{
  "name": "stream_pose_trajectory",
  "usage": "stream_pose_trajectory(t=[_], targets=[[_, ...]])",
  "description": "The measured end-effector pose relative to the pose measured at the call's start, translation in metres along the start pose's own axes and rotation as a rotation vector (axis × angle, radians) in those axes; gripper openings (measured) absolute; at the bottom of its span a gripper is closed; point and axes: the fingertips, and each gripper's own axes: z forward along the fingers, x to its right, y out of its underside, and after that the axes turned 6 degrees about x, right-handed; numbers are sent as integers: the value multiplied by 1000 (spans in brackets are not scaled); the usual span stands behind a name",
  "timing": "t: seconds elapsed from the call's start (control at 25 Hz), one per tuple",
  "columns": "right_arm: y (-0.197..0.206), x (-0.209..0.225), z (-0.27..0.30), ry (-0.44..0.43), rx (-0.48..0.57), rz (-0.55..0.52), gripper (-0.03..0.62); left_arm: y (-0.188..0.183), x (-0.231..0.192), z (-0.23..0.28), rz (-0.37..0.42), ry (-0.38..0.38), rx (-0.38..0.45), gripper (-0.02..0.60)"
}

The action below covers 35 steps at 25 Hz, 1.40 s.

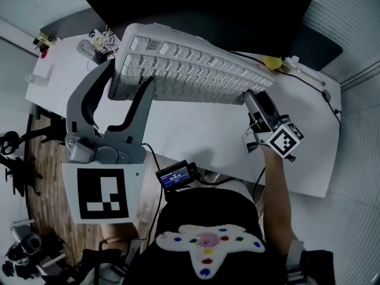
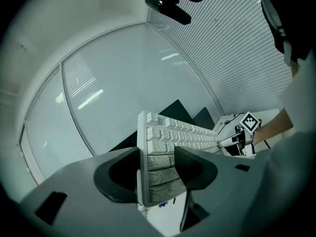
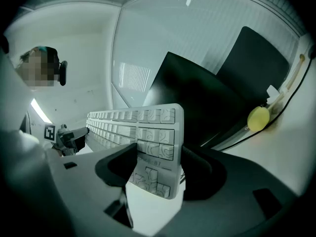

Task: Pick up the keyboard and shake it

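White keyboard (image 1: 190, 70) held clear of the tabletop (image 1: 196, 132) (keys tilted toward the head camera), left gripper (image 1: 127, 79) clamping its left end, right gripper (image 1: 252, 100) its right end.

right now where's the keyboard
Upper centre of the head view, the keyboard is held over the desk before the monitor, left gripper clamping its left end, right gripper its right end.

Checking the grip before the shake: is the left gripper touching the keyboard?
Touching. The left gripper view shows the left gripper with its jaws pressed against both faces of the keyboard at its end, with no gap.
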Motion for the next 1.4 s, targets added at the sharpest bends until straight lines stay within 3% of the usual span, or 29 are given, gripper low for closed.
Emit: stream_pose_trajectory(t=[0.28,0.52,0.8,1.2,1.4], targets=[[5,-9,15,-78,54,78,278,-26,1,-15,161,-39,9,242],[1,-26,29,-157,76,119,278,-54,1,-30,248,-80,21,241],[11,-15,43,-225,100,216,278,-71,17,-22,349,-116,-1,241],[23,-12,48,-256,84,250,278,-68,23,-17,373,-120,-18,242],[23,-7,38,-215,69,245,278,-63,22,-16,341,-104,0,242]])
